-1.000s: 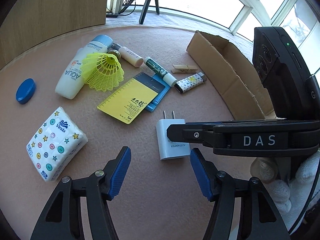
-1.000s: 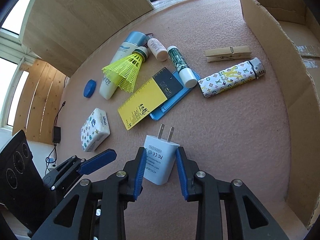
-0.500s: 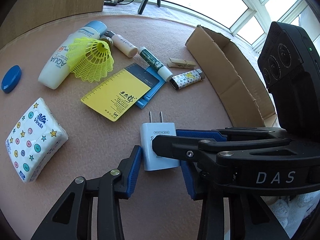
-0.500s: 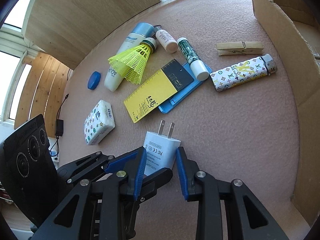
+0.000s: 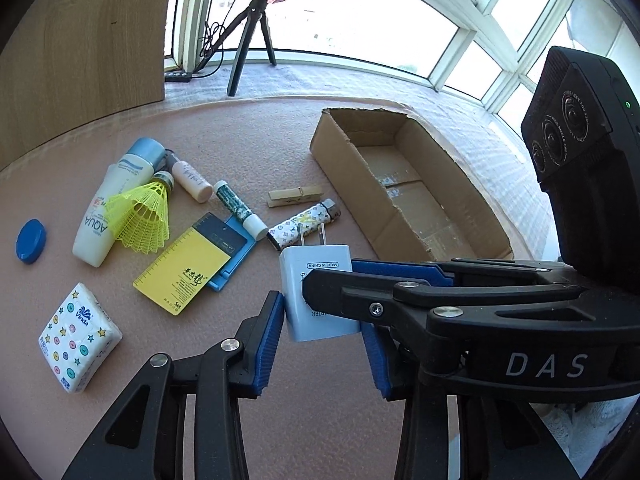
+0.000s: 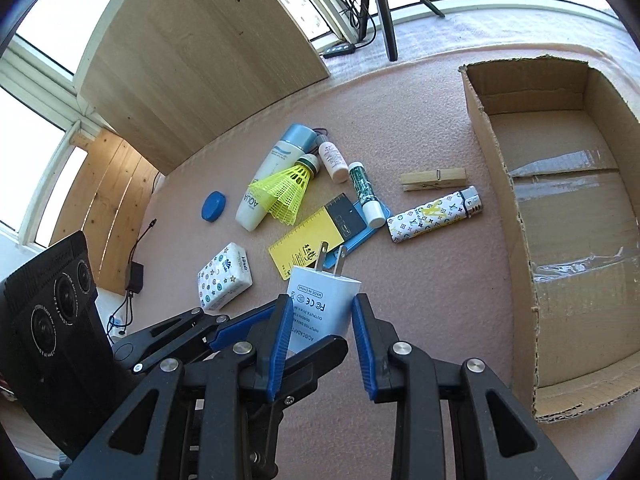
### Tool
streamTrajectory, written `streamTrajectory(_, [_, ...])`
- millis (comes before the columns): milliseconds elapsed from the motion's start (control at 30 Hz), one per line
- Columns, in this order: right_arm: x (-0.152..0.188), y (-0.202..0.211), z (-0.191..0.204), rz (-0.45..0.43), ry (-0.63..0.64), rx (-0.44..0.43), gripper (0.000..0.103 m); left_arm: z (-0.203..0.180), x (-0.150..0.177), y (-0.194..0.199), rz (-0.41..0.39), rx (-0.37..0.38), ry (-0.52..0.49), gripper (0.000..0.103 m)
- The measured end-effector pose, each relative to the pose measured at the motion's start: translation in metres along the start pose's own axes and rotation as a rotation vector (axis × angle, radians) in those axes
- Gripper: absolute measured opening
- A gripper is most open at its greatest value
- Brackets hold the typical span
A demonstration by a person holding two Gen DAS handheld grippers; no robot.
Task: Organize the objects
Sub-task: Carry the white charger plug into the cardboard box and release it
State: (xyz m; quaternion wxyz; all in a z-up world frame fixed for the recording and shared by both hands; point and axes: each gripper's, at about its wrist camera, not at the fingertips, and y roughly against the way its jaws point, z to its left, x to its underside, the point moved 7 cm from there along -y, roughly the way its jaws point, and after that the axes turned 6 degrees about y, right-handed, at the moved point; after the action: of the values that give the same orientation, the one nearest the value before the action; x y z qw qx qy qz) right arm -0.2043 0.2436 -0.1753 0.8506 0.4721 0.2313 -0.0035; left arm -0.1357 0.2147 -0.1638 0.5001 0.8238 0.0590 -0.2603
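The cardboard box lies open-topped on the pink table, at the right of the loose items. Only strips of clear tape show on its floor.

Both tongs grip the white charger, held above the table with its prongs pointing away. The left gripper presses its blue pads on the charger's left and right faces. The right gripper clamps it crosswise.

The lighter and the clothespin lie on the table just beside the box.
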Motion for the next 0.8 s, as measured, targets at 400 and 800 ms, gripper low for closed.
streamTrajectory(400, [-0.009,0.064,-0.060,-0.100,-0.036,0.087,0.028,-0.090,-0.025,-0.035,-0.009,0.063,-0.104,0.042])
streamTrajectory(800, [0.003,0.084,-0.123,-0.115,-0.111,0.145,0.028,-0.144,-0.027,-0.085,0.045,0.105,-0.167,0.042])
